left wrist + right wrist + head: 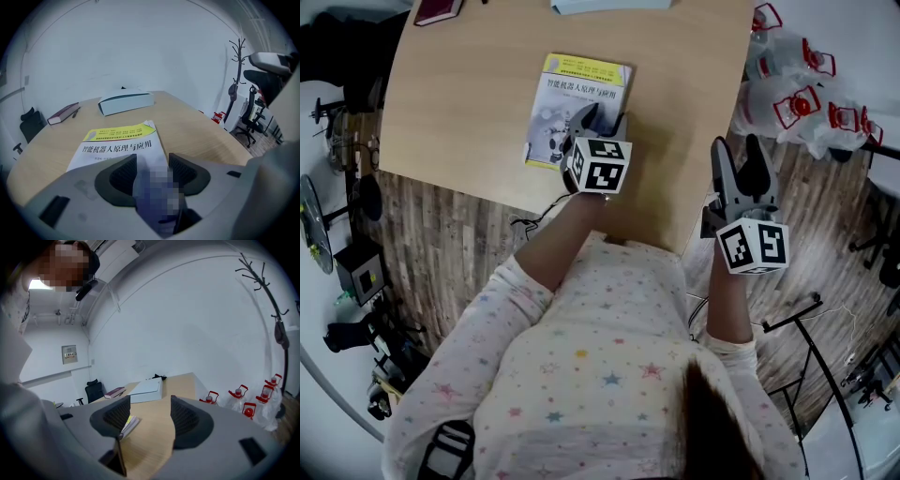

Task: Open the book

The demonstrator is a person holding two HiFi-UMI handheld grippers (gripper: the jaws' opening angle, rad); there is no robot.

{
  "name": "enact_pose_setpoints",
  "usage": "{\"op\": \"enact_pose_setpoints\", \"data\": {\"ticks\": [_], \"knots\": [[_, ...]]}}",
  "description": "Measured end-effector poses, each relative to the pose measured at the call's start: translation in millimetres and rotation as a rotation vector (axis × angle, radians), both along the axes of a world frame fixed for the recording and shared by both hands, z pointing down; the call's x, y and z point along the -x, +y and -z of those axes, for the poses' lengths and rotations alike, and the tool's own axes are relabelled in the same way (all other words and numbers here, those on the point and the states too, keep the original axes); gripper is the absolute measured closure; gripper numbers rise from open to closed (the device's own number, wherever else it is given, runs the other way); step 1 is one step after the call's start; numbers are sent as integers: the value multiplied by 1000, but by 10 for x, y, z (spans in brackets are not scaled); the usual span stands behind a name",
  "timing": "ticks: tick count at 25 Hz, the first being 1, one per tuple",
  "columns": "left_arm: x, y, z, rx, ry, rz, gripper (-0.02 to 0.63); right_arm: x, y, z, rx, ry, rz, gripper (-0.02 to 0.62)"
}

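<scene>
Pale wood forms the table (459, 103), and on it the book (577, 94) lies flat with its cover down, white with a yellow band along the far edge. The left gripper (602, 120) hangs tilted downward over the book's near right corner. Its jaws stand wide apart, and in the left gripper view the right edge of the cover runs up between them. The pads press on nothing. Whether the jaw tips brush the cover is hard to say, because the gripper's own body hides that spot.

The right gripper (737, 150) sits off the table's right edge, well apart from the left one, and points almost level across the top. Its jaws are spread just as wide, with only bare tabletop showing between them. From there the book lies ahead and to the left, partly behind the left jaw.

Straight ahead of the left gripper, at the table's far side, rests a pale flat box (125, 101). A dark red book (63, 113) lies ahead to its left. To the right of the right gripper, red-capped water jugs (797, 103) stand on the plank floor.
</scene>
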State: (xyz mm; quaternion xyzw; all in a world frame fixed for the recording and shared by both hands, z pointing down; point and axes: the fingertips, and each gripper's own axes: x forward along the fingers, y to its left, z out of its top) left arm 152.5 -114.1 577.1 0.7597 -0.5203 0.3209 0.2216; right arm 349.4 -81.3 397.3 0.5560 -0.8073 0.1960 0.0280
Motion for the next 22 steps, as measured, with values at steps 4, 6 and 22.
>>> {"op": "enact_pose_setpoints", "data": {"ticks": [4,6,22], "knots": [[-27,19,48,15,83,-15,453,42,5,32,-9,-7,4,347],[-24,21,88,18,125,-12,485,45,1,57,-16,-8,4,347],[242,-13,450,-4,200,-116,568,185,57,176,-50,-17,27,351]]}}
